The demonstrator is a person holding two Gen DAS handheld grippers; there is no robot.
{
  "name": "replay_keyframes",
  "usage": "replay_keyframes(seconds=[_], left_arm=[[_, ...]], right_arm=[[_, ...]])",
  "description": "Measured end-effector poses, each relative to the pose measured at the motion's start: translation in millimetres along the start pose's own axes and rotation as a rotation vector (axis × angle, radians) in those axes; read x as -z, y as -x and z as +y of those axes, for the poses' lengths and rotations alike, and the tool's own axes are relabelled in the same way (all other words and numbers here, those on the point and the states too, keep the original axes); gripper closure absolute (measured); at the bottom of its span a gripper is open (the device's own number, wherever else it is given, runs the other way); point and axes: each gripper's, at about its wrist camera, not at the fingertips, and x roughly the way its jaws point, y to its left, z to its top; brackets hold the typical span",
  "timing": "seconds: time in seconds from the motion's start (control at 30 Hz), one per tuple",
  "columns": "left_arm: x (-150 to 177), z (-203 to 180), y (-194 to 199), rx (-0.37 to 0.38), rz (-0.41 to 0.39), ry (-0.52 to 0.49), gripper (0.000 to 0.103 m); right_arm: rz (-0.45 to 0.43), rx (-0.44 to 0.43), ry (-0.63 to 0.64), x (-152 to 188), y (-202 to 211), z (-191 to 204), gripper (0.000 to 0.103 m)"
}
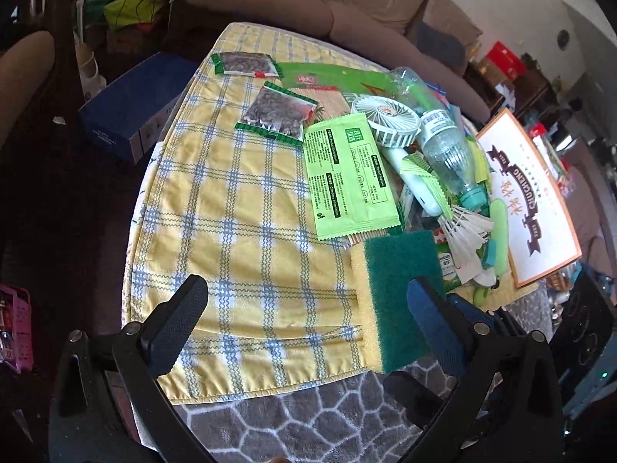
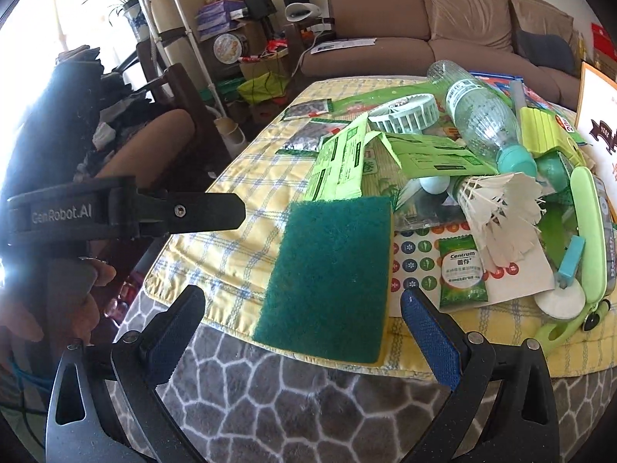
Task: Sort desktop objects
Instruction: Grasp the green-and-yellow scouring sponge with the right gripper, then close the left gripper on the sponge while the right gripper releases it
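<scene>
A green and yellow scouring sponge (image 1: 397,297) (image 2: 331,274) lies flat on the yellow plaid cloth (image 1: 239,231) (image 2: 231,247) at its near edge. My left gripper (image 1: 308,308) is open and empty above the cloth, its right finger just over the sponge's edge. My right gripper (image 2: 304,320) is open and empty, its fingers either side of the sponge's near end. The left gripper (image 2: 193,212) shows in the right wrist view, left of the sponge. Behind the sponge is a pile: a light green packet (image 1: 347,173), a white fan (image 1: 389,119), a plastic bottle (image 1: 443,142) (image 2: 482,115), a shuttlecock (image 2: 497,212).
Two seed packets (image 1: 277,114) lie on the far cloth. A white and orange box (image 1: 528,196) stands to the right. A Centrum sachet (image 2: 462,274) and a light green tool (image 2: 594,231) lie at the right. A sofa (image 2: 424,31) is behind; grey patterned rug (image 2: 308,405) below.
</scene>
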Motion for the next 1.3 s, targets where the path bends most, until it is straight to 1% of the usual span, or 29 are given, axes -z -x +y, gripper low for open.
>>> replay_keyframes(seconds=[0.1, 0.17, 0.2, 0.23, 0.37, 0.47, 0.53, 0.63, 0.73, 0.8, 0.9, 1.0, 1.07, 1.1, 1.23, 1.27, 1.3], left_arm=[[1.2, 2.9, -2.3, 0.020, 0.015, 0.026, 0.000], [1.7, 3.4, -4.9, 0.027, 0.028, 0.036, 0.000], [1.9, 2.7, -5.6, 0.028, 0.030, 0.037, 0.000], [1.6, 2.1, -5.9, 0.030, 0.030, 0.036, 0.000], [1.0, -0.6, -6.2, 0.041, 0.031, 0.036, 0.000], [2.2, -3.0, -9.9, 0.068, 0.053, 0.037, 0.000], [4.9, -3.1, -13.2, 0.123, 0.078, 0.056, 0.000], [6.5, -4.9, -13.4, 0.276, 0.099, 0.093, 0.000], [5.3, -8.9, -8.4, 0.412, 0.098, 0.104, 0.000], [4.9, -10.4, -6.0, 0.463, 0.090, 0.109, 0.000], [4.1, -11.4, -4.8, 0.511, 0.089, 0.112, 0.003], [4.5, -13.6, -8.2, 0.517, 0.108, 0.106, 0.016], [5.4, -16.5, -10.0, 0.513, 0.117, 0.096, 0.034], [6.6, -17.0, -9.6, 0.508, 0.114, 0.093, 0.036], [4.5, -20.3, -8.9, 0.528, 0.106, 0.092, 0.037], [4.3, -21.1, -8.1, 0.533, 0.101, 0.090, 0.044], [4.3, -22.5, -7.2, 0.550, 0.099, 0.087, 0.048]], right_arm=[[0.003, 0.057, 0.029, 2.1, -8.5, 4.9, 0.001], [0.019, 0.081, 0.034, 2.6, -14.9, 3.4, 0.007], [0.024, 0.086, 0.035, 2.6, -16.5, 2.2, 0.017], [0.027, 0.089, 0.037, 2.8, -16.8, 0.8, 0.031], [0.007, 0.089, 0.023, 0.5, -6.3, -7.1, 0.031], [-0.023, 0.071, 0.031, -4.1, 6.5, -9.2, 0.031], [-0.042, 0.060, 0.038, -8.2, 13.8, -8.6, 0.031], [-0.064, 0.017, 0.017, -15.4, 23.3, -10.6, 0.031], [-0.092, -0.041, -0.013, -21.1, 31.2, -10.4, 0.031], [-0.099, -0.069, -0.028, -23.7, 32.8, -6.8, 0.031], [-0.101, -0.095, -0.029, -25.9, 34.8, -1.8, 0.031], [-0.102, -0.104, -0.008, -27.1, 37.0, 4.3, 0.031], [-0.106, -0.110, -0.001, -28.3, 38.9, 6.1, 0.031], [-0.107, -0.110, -0.001, -29.2, 39.6, 6.6, 0.031], [-0.111, -0.113, 0.000, -32.0, 42.6, 4.6, 0.031], [-0.112, -0.111, 0.004, -32.8, 43.5, 4.5, 0.031], [-0.111, -0.108, 0.008, -33.0, 44.5, 4.2, 0.031]])
